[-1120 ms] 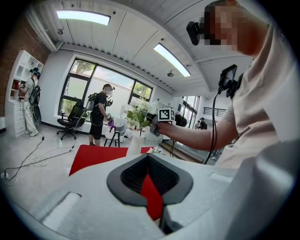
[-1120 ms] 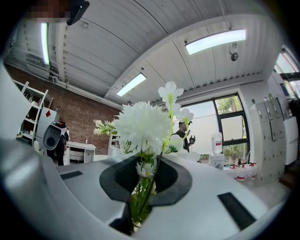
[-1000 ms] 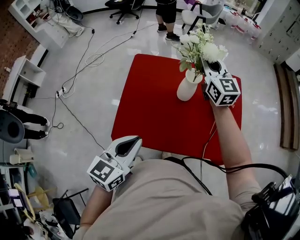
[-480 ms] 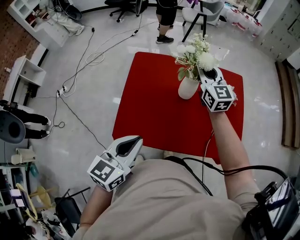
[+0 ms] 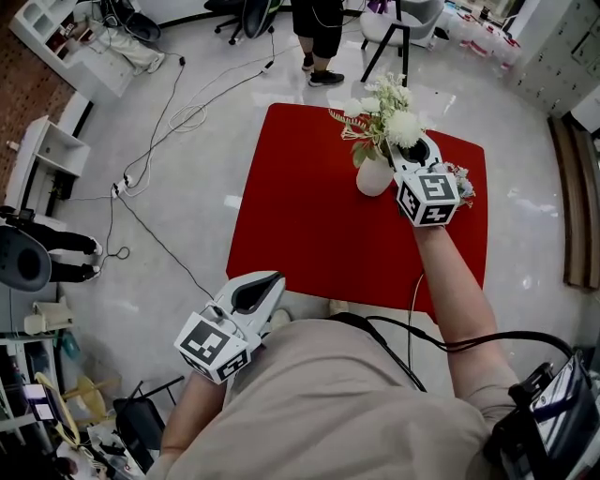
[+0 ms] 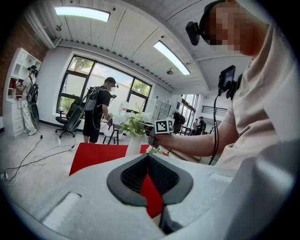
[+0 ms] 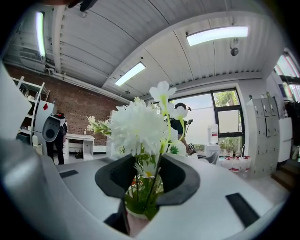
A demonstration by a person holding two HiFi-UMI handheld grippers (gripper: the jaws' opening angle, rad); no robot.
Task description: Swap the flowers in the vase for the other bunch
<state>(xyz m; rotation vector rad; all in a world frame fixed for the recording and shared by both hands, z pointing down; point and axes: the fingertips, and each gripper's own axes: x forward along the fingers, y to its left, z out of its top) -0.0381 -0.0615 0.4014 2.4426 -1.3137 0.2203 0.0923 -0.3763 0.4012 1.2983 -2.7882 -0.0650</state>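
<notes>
A white vase stands on the red table with a bunch of white flowers in it. My right gripper is level at the vase's right, its jaws around the green stems just above the rim. The jaws have just been opening and stand apart; the stems hang loose between them in the right gripper view, below the white flowers. The other bunch, pinkish, lies on the table beside my right hand. My left gripper hangs near my body, off the table, shut and empty.
A person stands just beyond the table's far edge, next to a black chair. Cables trail over the floor to the left, where a white shelf stands. White cabinets line the right wall.
My right gripper has come down with the white bunch, whose stems now sit lower in the vase. Its jaws have widened. The left gripper has not moved. The person behind stepped left.
</notes>
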